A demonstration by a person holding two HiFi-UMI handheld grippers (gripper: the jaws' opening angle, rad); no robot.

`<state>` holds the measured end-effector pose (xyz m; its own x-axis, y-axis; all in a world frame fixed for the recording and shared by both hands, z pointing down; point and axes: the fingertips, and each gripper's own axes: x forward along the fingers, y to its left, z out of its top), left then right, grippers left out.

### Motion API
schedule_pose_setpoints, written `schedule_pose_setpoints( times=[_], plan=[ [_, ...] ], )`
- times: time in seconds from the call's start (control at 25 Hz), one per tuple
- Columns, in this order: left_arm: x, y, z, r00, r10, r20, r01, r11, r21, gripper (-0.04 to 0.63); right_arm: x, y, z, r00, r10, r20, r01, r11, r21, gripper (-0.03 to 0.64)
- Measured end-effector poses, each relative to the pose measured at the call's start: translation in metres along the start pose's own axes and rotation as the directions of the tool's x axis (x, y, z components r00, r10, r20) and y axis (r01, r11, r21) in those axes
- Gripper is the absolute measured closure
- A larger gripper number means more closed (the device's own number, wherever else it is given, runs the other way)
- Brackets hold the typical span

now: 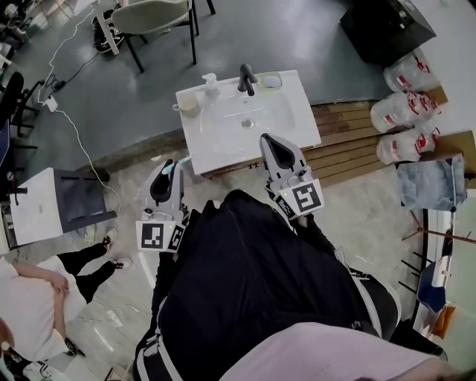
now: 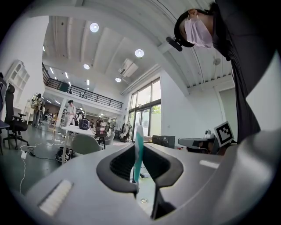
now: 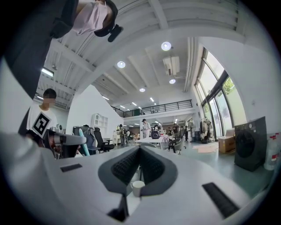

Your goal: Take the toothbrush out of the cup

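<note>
A teal and white toothbrush (image 2: 138,151) stands upright between the jaws of my left gripper (image 2: 139,171), which is shut on it. In the head view the left gripper (image 1: 169,167) hovers off the near left corner of the white washbasin (image 1: 223,145), and the toothbrush (image 1: 181,161) pokes out sideways at its tip. The cup (image 1: 189,105) sits on the basin's back left corner, apart from both grippers, and shows small between the right jaws as a white cup (image 3: 137,188). My right gripper (image 1: 267,140) is over the basin's near right edge, shut and empty.
A soap dispenser (image 1: 211,85) and a dark faucet (image 1: 246,77) stand at the basin's back. Behind it is a chair (image 1: 156,18). Large water jugs (image 1: 405,111) lie at the right, a small white table (image 1: 37,205) and a seated person (image 1: 30,294) at the left.
</note>
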<state>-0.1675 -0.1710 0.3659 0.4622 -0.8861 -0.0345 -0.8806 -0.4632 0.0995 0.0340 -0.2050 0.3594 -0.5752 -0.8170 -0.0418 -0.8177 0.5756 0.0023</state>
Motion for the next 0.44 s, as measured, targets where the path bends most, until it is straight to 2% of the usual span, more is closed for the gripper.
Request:
schedule_pose_setpoints(
  times=[0.44],
  plan=[
    [0.0035,-0.0045,0.0064,1.0,-0.024,0.018,0.024,1.0,0.007,0.535,-0.0082,-0.0017,0.0074,1.0,-0.026,0.014,0.027,1.0,-0.014,0.617]
  ],
)
